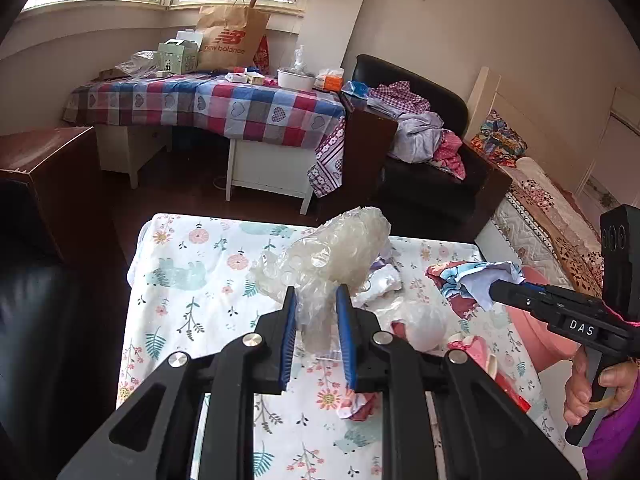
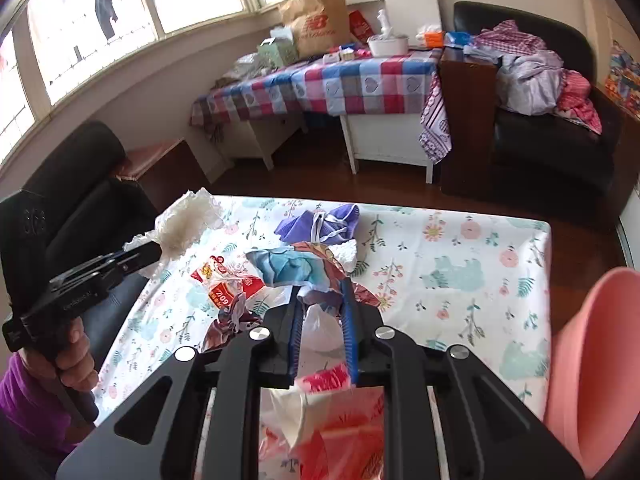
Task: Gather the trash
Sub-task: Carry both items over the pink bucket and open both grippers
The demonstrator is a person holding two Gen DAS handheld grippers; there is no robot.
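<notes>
Left gripper (image 1: 316, 300) pinches clear bubble wrap (image 1: 340, 252) at frame centre; right gripper (image 2: 322, 300) clamps a crumpled printed wrapper (image 2: 296, 268). Both seem mid-pickup; next, carry them to the pink bin (image 2: 600, 352), lower right.

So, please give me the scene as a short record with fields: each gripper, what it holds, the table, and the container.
left gripper: shut on bubble wrap, lifted above the table
right gripper: shut on colorful wrapper
table: floral cloth, several pieces of trash remain
purple crumpled item: lying on the table, beyond the wrapper
pink bin: at the table's right edge
</notes>
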